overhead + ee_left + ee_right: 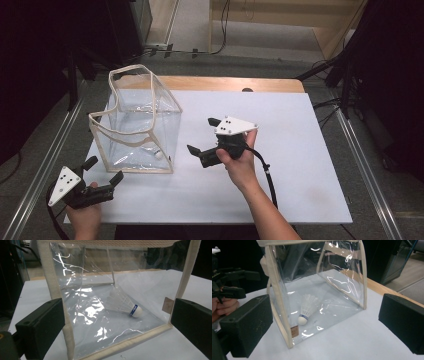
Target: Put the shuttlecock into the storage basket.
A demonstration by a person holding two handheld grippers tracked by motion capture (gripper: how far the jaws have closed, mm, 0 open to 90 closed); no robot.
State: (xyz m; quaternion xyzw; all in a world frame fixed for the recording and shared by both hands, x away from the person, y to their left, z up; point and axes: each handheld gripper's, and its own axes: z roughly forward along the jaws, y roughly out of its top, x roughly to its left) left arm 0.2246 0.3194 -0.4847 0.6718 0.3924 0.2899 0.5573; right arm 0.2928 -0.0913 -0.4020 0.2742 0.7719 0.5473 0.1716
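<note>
A clear plastic bag (137, 125) with cream fabric edging stands upright on the white table (280, 150), left of centre. Inside it, on the bottom, lies a white shuttlecock (157, 154) (125, 304) (306, 308) with a blue band near its cork. My left gripper (103, 170) is open near the table's front left corner, its jaws pointing at the bag (100, 315) with nothing between them. To the right of the bag (317, 290), my right gripper (203, 135) is open and also faces it, holding nothing.
A wooden strip (225, 83) runs along the table's far edge. Metal rails (360, 155) flank the table on both sides. Dark equipment and cables (350, 75) stand at the far right and left. White tabletop stretches to the right of my right hand.
</note>
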